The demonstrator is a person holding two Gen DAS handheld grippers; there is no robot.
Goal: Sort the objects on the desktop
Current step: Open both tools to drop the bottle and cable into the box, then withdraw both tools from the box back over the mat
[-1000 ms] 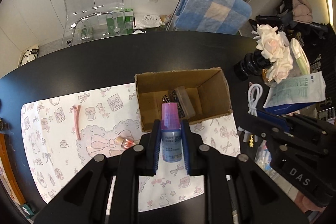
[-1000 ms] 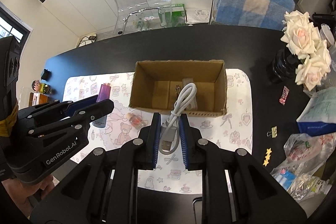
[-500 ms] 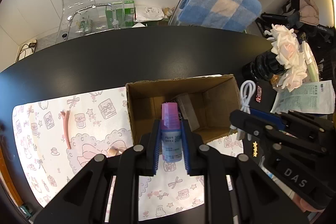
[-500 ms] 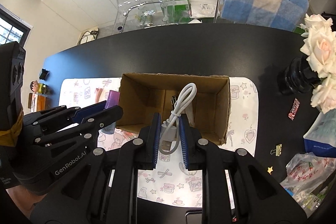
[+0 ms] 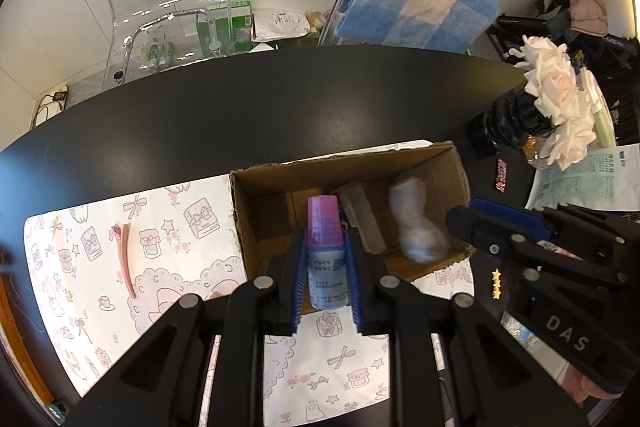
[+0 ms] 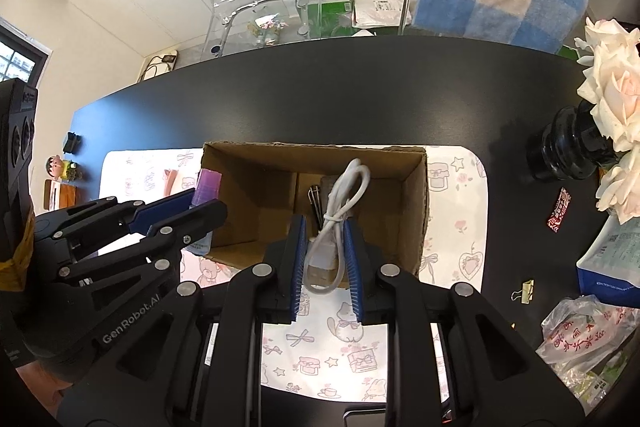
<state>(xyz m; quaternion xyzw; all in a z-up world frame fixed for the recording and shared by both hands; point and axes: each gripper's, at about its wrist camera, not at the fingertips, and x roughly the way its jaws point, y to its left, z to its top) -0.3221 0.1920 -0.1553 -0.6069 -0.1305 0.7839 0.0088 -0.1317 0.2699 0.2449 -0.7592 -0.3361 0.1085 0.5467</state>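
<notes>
My left gripper [image 5: 325, 281] is shut on a small blue bottle with a purple cap [image 5: 325, 247] and holds it over the near edge of the open cardboard box [image 5: 456, 163]. In the left wrist view a blurred white bundled cable [image 5: 414, 227] is dropping inside the box, beside a grey block [image 5: 362, 219]. My right gripper [image 6: 325, 269] has its jaws parted around the white cable [image 6: 340, 211] over the box [image 6: 416, 211]. The left gripper shows at the left of the right wrist view [image 6: 192, 211].
The box stands on a pink patterned mat [image 5: 100, 267] on a black table [image 5: 240, 115]. A pink hair clip [image 5: 126, 259] lies on the mat. A black vase with white roses [image 6: 572, 147], a binder clip [image 6: 524, 291], bags and packets sit at the right.
Both grippers moved forward over the box. The right gripper's jaws widened and the white cable is slipping free, blurred as it falls into the box. The left still holds the bottle.
</notes>
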